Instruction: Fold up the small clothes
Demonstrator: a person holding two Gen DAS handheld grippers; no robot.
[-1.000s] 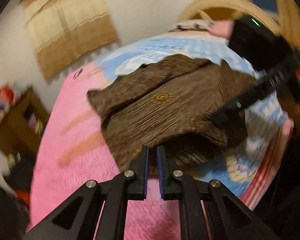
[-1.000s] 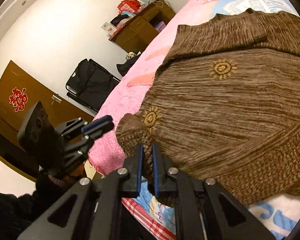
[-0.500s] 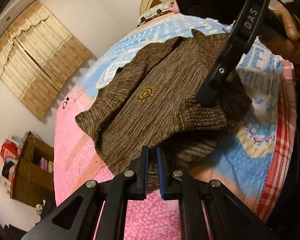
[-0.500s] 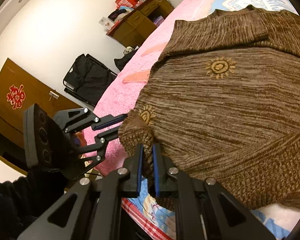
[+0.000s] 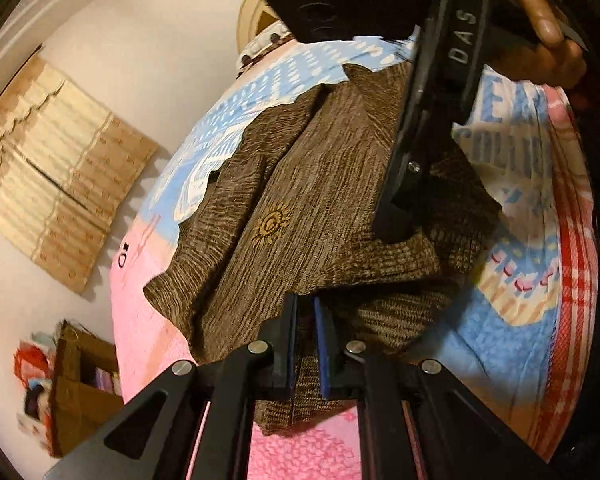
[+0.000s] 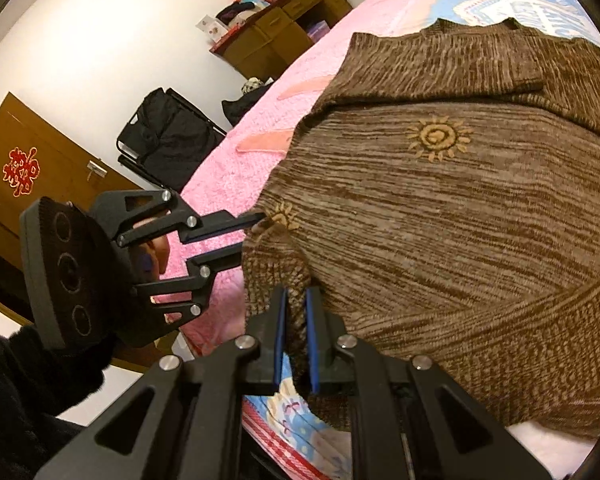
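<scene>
Right wrist view alone shows door (image 6: 24, 168); both claws pinch sweater (image 6: 460, 208) hem.

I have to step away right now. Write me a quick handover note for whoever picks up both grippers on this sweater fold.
Left gripper: shut on the ribbed edge of the brown sweater, at its near left corner.
Right gripper: shut on the same ribbed edge, close beside the left one.
Sweater: lies on the pink and blue blanket on the bed, with one part already folded over the body at the far side.
Done: both corners of the near edge are gripped, slightly bunched.
Left: probably carry this edge over the body, lay it flat, release, smooth. How many folds remain I cannot tell.
</scene>
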